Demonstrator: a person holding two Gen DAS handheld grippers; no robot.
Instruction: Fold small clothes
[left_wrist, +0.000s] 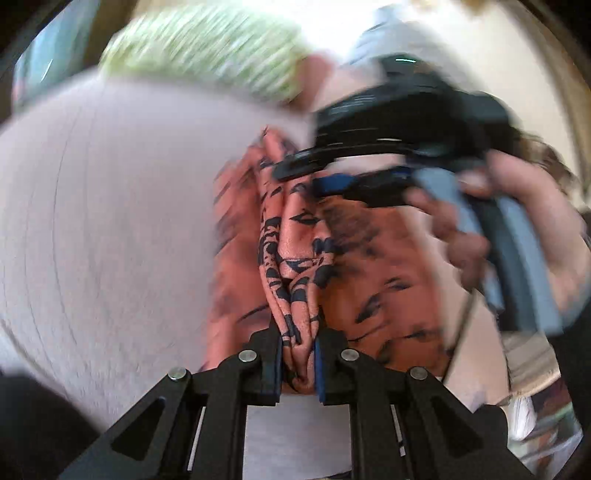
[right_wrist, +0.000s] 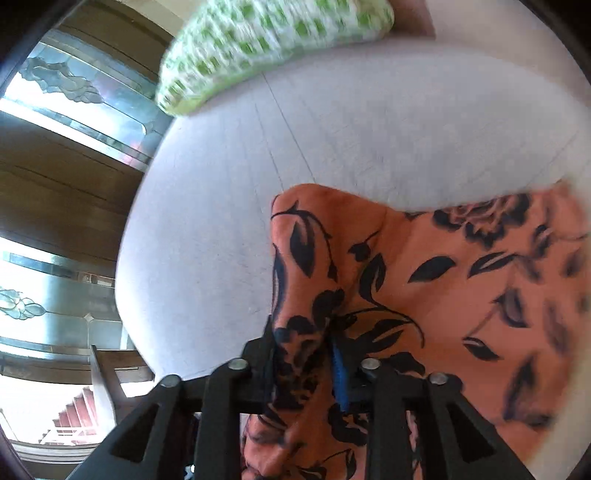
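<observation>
The orange cloth (left_wrist: 295, 266) is gripped, bunched, in the left claw (left_wrist: 298, 363) and the right claw (right_wrist: 304, 363), part hanging over the white bed (right_wrist: 221, 221). No neat fold is seen; folding seems barely begun.

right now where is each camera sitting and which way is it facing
Left wrist: on the left claw, looking forward and down along its fingers, which pinch a bunched edge of the orange floral garment; the right claw and the hand holding it show.
Right wrist: on the right claw, looking down at the same garment, cloth between its fingers; no hand shows.
Shared: the garment, the pale cushion surface, the green and white pillow.
</observation>
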